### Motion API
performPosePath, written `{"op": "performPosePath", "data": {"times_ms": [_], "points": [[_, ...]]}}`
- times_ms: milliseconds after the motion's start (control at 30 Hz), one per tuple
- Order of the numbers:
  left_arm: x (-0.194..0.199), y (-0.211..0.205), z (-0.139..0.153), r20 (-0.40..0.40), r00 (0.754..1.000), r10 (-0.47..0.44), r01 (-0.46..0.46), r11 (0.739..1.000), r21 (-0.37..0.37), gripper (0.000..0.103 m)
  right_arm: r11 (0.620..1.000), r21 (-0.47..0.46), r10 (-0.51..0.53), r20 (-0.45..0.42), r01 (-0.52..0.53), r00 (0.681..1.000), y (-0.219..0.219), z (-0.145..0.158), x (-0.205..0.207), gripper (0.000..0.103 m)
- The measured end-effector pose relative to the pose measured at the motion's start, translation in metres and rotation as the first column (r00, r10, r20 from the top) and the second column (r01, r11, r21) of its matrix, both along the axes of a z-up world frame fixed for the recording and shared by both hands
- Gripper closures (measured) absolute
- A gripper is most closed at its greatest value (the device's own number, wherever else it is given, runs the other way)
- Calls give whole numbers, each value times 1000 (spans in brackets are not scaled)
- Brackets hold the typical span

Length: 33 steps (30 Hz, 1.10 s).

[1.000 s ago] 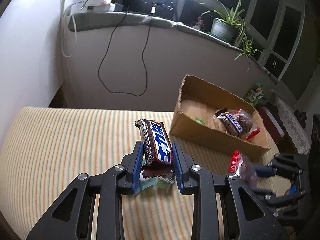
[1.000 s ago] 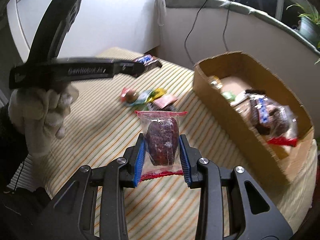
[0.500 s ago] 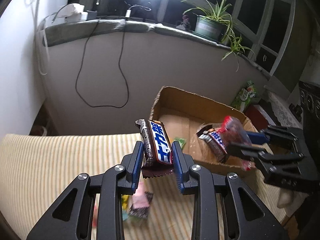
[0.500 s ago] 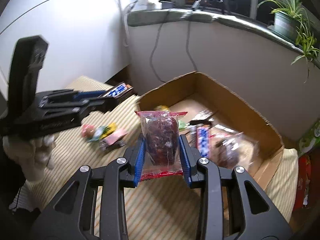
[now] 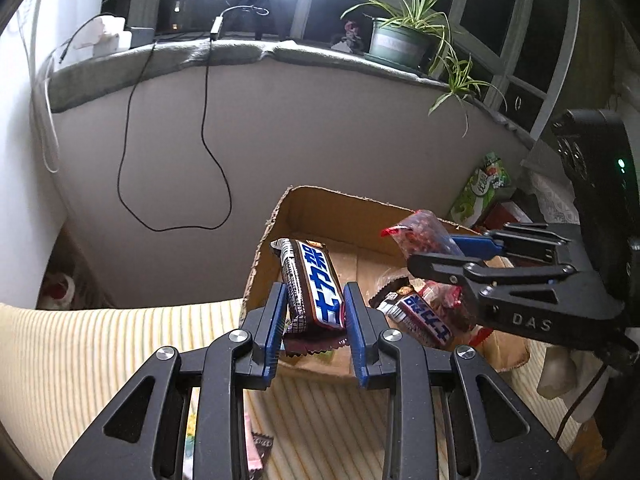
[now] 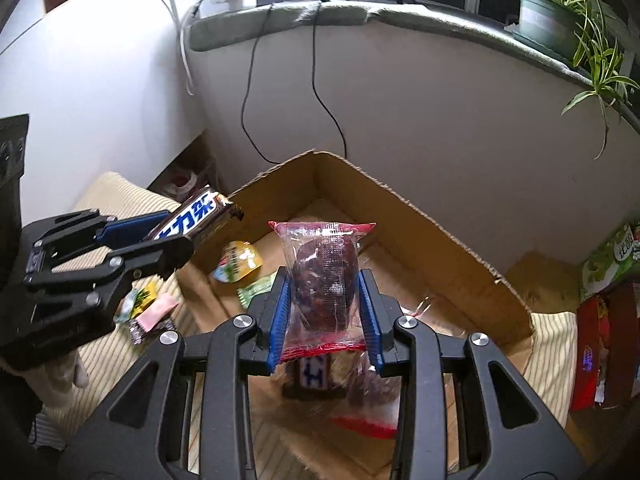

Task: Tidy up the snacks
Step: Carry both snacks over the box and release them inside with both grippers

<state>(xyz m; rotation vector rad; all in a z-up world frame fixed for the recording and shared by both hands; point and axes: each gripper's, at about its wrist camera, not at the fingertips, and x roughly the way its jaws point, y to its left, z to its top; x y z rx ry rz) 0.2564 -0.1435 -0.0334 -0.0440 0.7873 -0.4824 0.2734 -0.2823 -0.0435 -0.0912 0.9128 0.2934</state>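
Note:
My left gripper (image 5: 314,328) is shut on a brown chocolate bar (image 5: 314,282) with a blue-and-white label, held over the near left wall of an open cardboard box (image 5: 320,204). My right gripper (image 6: 325,322) is shut on a clear packet of dark dried fruit (image 6: 325,276) with red edges, above the middle of the cardboard box (image 6: 404,200). In the right wrist view the left gripper (image 6: 160,244) comes in from the left with the chocolate bar (image 6: 196,216). In the left wrist view the right gripper (image 5: 448,246) enters from the right with the packet (image 5: 424,234). A second chocolate bar (image 5: 424,318) and more snacks lie inside the box.
The box sits on a yellow striped cloth (image 5: 100,344). Loose sweets (image 6: 150,312) lie on the cloth left of the box. A grey wall with a black cable (image 5: 208,120) stands behind, with a potted plant (image 5: 404,36) on its ledge. Green and red packages (image 6: 608,280) stand to the right.
Both grippers have carried their snacks from above the striped cloth across to the cardboard box. The loose sweets have dropped back to the left. Neither grip has altered.

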Motion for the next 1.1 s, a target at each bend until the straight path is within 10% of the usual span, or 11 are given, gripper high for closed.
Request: {"op": "performPosePath", "data": {"times_ms": [767,1100], "points": [[9,-12,-6,-24,1000,-20,20,1000,1,75,998,-43,-43,-28,41,999,-1,-11,28,69],[3,-4,-2,-17,1000,-7,7,1000,-6,75,997,-52,-50,-5,50,999,-5,-5,20,49]]}}
